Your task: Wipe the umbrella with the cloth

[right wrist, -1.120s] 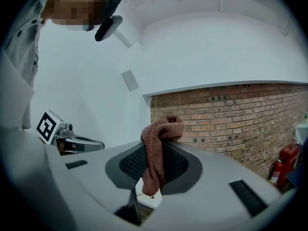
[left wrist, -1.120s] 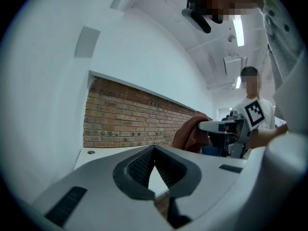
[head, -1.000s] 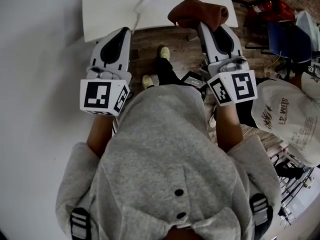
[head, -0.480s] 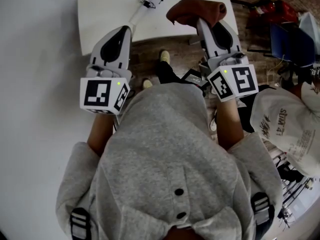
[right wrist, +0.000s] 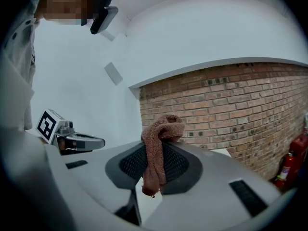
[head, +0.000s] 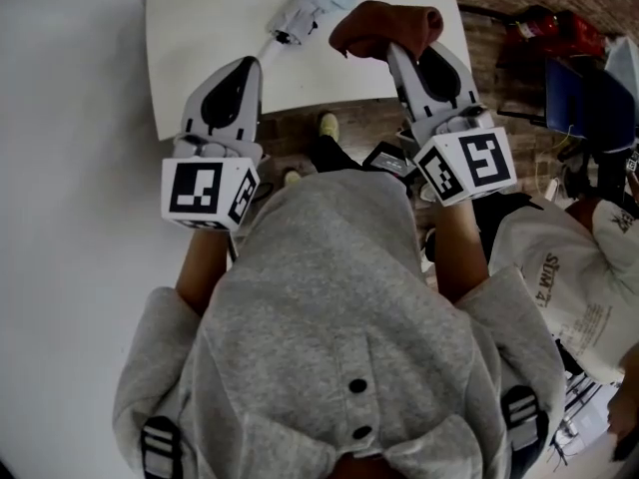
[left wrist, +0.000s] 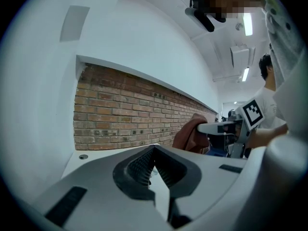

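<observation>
Your left gripper (head: 240,64) and right gripper (head: 400,50) advanced over the table (head: 200,28) edge, both near level, left closed empty, right clamping the cloth (head: 384,26)

White table (head: 200,23) w/ folded umbrella (head: 313,0) on top

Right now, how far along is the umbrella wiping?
Done: the brown cloth has been picked up and is clamped in the right gripper.
In hand: both grippers reach toward the white table. The left gripper is shut on nothing.
Left: all the wiping. The folded umbrella lies on the table, apart from the cloth, with no gripper on it.
</observation>
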### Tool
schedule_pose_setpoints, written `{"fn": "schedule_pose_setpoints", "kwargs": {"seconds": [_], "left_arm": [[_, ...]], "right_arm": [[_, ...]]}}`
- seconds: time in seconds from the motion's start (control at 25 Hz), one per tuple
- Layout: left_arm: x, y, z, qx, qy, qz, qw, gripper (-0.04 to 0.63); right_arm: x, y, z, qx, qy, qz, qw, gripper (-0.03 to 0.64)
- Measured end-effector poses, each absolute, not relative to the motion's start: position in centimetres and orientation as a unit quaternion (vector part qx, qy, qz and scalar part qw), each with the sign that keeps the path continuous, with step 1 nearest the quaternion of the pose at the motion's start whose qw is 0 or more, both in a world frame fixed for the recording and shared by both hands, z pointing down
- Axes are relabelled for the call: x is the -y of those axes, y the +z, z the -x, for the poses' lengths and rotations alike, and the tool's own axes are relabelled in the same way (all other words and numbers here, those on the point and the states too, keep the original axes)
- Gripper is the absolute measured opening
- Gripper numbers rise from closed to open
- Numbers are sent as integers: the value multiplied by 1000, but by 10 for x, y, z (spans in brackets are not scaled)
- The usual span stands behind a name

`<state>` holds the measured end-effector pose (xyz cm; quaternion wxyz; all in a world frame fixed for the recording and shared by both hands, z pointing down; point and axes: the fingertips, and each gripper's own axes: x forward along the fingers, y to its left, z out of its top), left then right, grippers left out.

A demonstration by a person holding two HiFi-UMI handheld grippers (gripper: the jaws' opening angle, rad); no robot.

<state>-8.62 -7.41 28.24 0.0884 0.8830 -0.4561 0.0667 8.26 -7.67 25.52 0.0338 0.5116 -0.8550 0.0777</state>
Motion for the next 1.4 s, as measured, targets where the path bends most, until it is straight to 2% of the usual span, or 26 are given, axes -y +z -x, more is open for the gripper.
{"fn": "schedule_pose_setpoints", "kwargs": {"seconds": [0.92,1.4], "left_arm": [[154,312,43,502,109,-852,100,15],[169,395,74,501,214,-826,146,18]], "right_arm": [[179,288,-136,880,92,-461,64,77],[218,322,-130,881,88,-452,107,77]]}}
